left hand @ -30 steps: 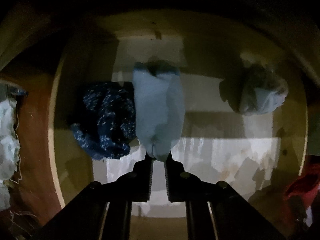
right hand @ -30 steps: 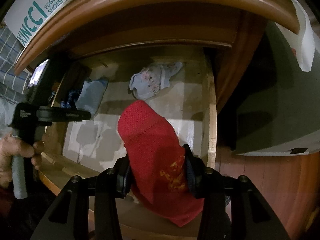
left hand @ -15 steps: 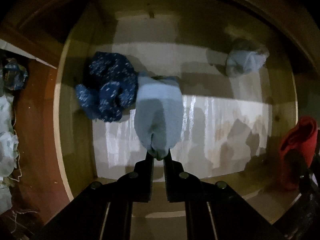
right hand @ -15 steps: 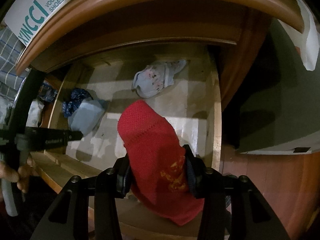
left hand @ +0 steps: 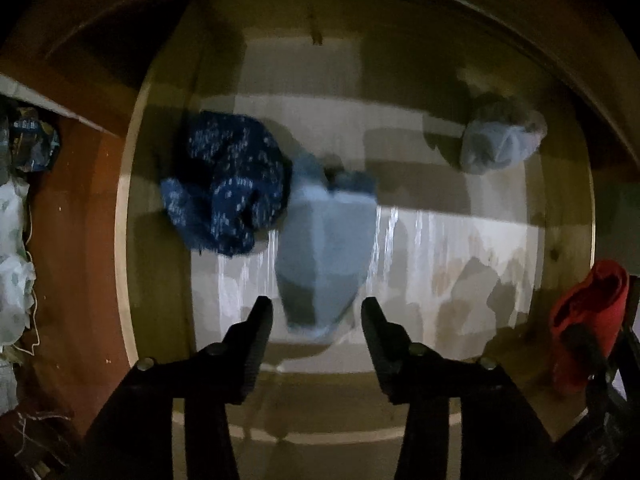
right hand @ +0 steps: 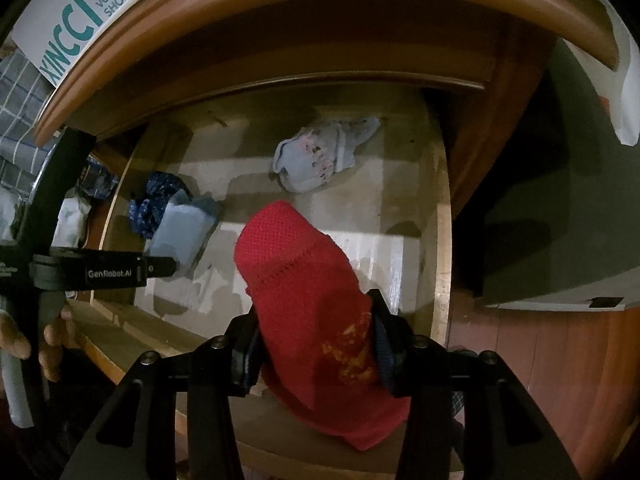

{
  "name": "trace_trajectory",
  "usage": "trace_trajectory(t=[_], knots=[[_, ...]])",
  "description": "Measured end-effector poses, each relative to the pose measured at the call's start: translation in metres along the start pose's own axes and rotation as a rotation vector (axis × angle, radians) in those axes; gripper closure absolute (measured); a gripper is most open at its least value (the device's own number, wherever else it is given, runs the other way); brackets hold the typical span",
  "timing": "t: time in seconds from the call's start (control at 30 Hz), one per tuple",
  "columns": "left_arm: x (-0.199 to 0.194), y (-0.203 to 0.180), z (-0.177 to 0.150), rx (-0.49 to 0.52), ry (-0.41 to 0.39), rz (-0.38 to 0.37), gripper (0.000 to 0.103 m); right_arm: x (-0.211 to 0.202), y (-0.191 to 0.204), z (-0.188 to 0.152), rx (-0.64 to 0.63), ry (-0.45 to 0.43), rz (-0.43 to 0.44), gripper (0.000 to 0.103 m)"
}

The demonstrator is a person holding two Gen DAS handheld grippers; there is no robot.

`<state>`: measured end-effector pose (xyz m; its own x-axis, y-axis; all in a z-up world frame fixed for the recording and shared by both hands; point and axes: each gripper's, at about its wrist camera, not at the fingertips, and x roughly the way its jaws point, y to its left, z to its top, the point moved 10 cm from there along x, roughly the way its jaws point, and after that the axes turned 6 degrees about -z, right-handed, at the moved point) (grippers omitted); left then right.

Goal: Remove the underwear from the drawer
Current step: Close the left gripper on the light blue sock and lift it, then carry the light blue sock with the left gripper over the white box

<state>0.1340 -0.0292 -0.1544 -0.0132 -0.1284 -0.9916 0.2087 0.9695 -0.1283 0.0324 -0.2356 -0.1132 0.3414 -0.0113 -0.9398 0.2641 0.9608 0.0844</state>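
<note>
Drawer (left hand: 160, 312) holding three garments, left fingers (left hand: 260, 320) just parted, right fingers (right hand: 248, 340) clamping red underwear (right hand: 312, 300)

Open wooden drawer (left hand: 124, 240) — navy (left hand: 228, 184), light-blue (left hand: 326, 252), pale patterned underwear (left hand: 500, 148)

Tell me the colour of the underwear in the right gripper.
Red with a yellow print, clearest in the right wrist view.
</note>
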Motion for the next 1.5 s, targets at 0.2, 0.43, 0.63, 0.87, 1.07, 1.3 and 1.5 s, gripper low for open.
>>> trace_trajectory(t=[0.2,0.43,0.63,0.87,1.07,1.3,1.5], knots=[[0.014,-0.007,0.013,0.007,0.013,0.025,0.054,0.001,0.000,0.000,0.005,0.002,-0.006,0.059],[0.023,-0.002,0.031,-0.045,0.005,0.005,0.063,0.002,-0.001,0.000,0.006,0.006,-0.006,0.059],[0.013,0.007,0.026,-0.029,-0.027,0.018,0.073,0.002,-0.002,0.000,0.004,0.005,-0.006,0.059],[-0.013,0.004,0.005,0.011,-0.045,0.006,0.073,0.003,-0.002,0.001,0.004,0.005,-0.010,0.059],[-0.037,-0.002,-0.011,0.048,-0.066,-0.010,0.073,0.004,-0.002,0.001,-0.003,0.001,-0.021,0.059],[-0.068,-0.007,-0.030,0.115,-0.109,-0.007,0.073,0.004,-0.002,0.002,-0.009,0.003,-0.032,0.059],[-0.123,-0.009,-0.048,0.195,-0.203,0.020,0.073,0.005,-0.002,0.002,-0.015,0.004,-0.041,0.059]])
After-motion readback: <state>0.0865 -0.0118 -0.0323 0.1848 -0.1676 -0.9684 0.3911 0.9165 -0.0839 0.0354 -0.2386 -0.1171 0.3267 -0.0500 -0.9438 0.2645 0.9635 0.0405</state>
